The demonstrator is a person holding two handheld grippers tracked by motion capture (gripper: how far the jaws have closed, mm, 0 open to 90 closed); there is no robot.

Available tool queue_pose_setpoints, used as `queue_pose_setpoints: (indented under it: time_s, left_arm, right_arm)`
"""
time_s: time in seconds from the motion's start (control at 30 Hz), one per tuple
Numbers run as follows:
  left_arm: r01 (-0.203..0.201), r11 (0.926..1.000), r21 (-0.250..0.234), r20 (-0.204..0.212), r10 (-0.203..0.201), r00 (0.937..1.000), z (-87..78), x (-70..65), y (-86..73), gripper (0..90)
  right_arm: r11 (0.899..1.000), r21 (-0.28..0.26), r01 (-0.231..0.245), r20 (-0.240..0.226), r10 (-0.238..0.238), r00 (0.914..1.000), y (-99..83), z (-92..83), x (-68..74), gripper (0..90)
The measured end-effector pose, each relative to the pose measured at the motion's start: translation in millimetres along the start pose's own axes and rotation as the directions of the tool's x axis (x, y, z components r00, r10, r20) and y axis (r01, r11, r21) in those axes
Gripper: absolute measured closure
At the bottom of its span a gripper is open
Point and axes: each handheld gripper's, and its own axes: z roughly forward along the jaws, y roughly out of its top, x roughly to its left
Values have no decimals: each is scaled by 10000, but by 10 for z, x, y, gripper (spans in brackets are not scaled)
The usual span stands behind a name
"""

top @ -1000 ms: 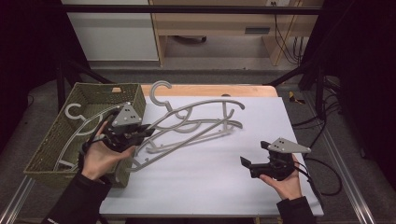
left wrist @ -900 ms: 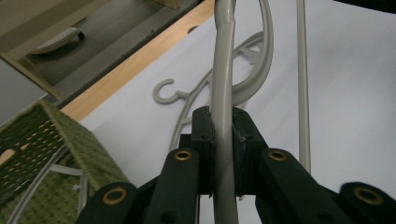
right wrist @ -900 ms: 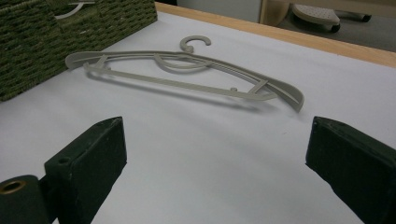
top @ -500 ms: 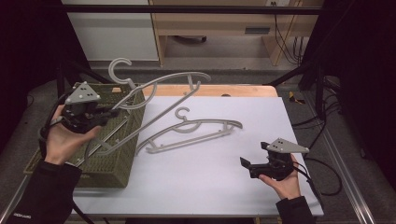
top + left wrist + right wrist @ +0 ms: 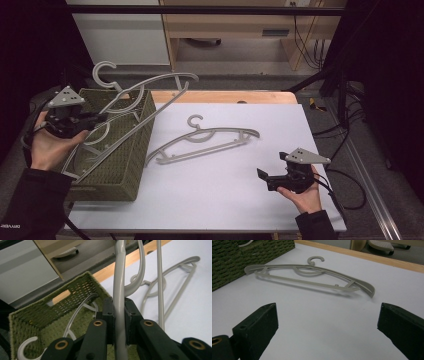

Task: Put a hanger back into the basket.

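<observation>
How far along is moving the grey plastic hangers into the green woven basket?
Done: one grey plastic hanger lies inside the green woven basket. In hand: the left gripper is shut on a second grey hanger, tilted over the basket. Left: a third grey hanger lies on the white table, facing the open right gripper.

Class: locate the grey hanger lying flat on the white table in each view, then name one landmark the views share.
High view: hanger on the table, centre.
Left gripper view: upper right.
Right gripper view: upper centre.
Shared landmark: green woven basket, just left of it in the high view.
</observation>
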Motion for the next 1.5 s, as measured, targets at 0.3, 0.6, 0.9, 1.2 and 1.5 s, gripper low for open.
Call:
queue_pose_setpoints:
  time_s: [0.3,0.6,0.9,1.2,1.5]
  left_arm:
    - [690,9972,275,-402,-679,9969,4,314,-247,818]
    - [981,9934,589,-658,-942,9934,24,513,-502,818]
    - [1115,9903,829,-894,-1040,9905,13,676,-722,817]
    - [1298,9861,1039,-1164,-1176,9862,-4,784,-883,817]
    - [1252,9837,1292,-1341,-1078,9851,34,845,-916,817]
  right_arm:
    - [10000,55,33,39,-33,10000,-4,9,-1,35]
    - [9999,140,31,42,-32,10000,-8,28,2,35]
    - [9998,168,51,44,-52,10000,-10,36,4,36]
    - [9997,228,71,40,-72,10000,-13,48,7,37]
    - [9996,281,31,78,-33,10000,-17,56,14,37]
